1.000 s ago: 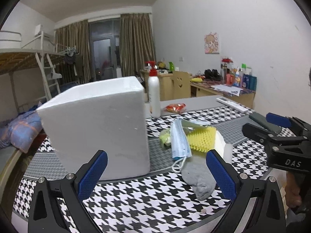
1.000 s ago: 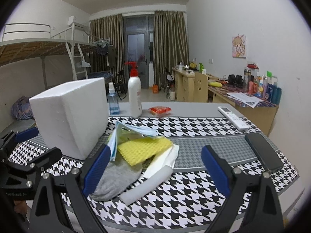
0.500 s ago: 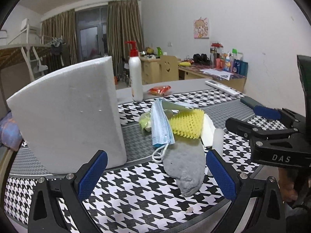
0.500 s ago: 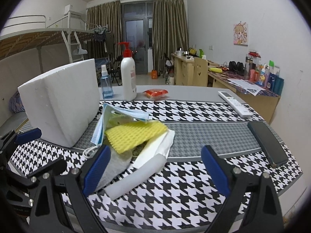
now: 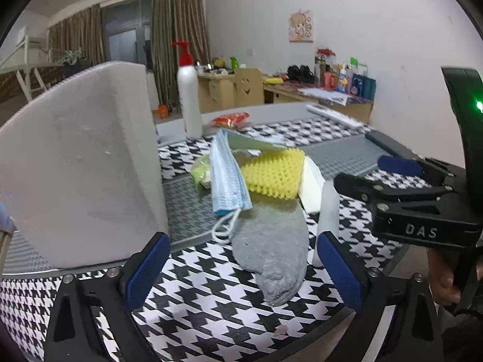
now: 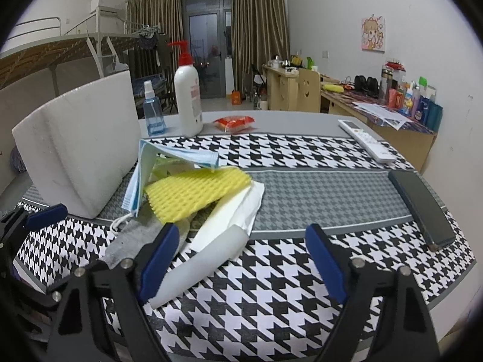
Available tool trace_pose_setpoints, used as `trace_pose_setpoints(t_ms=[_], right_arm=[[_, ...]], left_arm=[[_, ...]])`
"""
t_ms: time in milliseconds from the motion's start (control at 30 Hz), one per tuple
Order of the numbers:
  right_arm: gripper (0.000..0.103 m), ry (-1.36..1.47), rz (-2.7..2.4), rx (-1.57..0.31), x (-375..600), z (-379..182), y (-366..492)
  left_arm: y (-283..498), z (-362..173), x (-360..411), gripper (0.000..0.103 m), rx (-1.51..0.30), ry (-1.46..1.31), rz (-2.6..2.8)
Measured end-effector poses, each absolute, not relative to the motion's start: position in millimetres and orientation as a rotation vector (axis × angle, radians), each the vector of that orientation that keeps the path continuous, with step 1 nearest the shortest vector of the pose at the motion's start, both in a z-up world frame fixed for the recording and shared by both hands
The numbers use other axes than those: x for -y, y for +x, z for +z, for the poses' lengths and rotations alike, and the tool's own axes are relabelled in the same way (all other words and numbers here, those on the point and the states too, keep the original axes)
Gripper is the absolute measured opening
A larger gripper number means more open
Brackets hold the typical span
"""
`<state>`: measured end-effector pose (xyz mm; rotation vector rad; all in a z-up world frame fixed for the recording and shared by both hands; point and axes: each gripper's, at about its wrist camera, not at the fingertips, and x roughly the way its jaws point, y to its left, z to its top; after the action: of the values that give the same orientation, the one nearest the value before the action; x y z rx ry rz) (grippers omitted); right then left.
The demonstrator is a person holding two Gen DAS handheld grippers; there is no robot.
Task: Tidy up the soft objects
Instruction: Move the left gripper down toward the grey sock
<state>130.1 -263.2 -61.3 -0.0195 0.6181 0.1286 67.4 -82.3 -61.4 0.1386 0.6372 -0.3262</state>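
Note:
A pile of soft things lies on the houndstooth table: a grey sock (image 5: pixel 271 250), a blue face mask (image 5: pixel 226 178), a yellow foam net (image 5: pixel 274 175), a white cloth (image 6: pixel 241 208) and a white foam tube (image 6: pixel 199 265). A white foam box (image 5: pixel 81 166) stands left of the pile. My left gripper (image 5: pixel 241 271) is open, its jaws either side of the sock's near end, low over the table. My right gripper (image 6: pixel 241 262) is open and empty, its left pad by the foam tube; it also shows in the left wrist view (image 5: pixel 392 175).
A lotion pump bottle (image 6: pixel 188 102), a small blue spray bottle (image 6: pixel 152 114) and an orange packet (image 6: pixel 234 122) stand behind the pile. A white remote (image 6: pixel 366 144) and a dark phone (image 6: pixel 422 208) lie at the right. The table's near edge is just below both grippers.
Both grippers have moved forward and lower toward the pile. The left one has swung right, from facing the foam box to having the sock between its jaws. Both stayed open.

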Motion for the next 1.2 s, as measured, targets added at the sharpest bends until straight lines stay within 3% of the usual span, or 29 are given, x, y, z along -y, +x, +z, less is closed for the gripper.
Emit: trace_pose_setpoints(t_ms=[467,667,933,1200], right_arm=[[0.074,-0.004,0.139,-0.703,262.2,-72.3,148.7],[0.063,0.004,0.144,-0.751,261.3,-76.7,160.3],[0.062,0.003,0.163,-0.771,259.7,-78.4,161.1],[0.049,0.032,0.194,-0.823,257.4,-83.9,158.2]], left_arm=[[78.6,-74.1,96.8,0.076,-0.739,0.155,-0.354],[81.8,-77.9,104.3,0.064,-0.763,0.180,-0.362],[84.1,-81.9,103.1,0.050,-0.792,0.180,-0.361],[82.1,-81.8,102.7,0.038,-0.796,0.177,-0.371]])
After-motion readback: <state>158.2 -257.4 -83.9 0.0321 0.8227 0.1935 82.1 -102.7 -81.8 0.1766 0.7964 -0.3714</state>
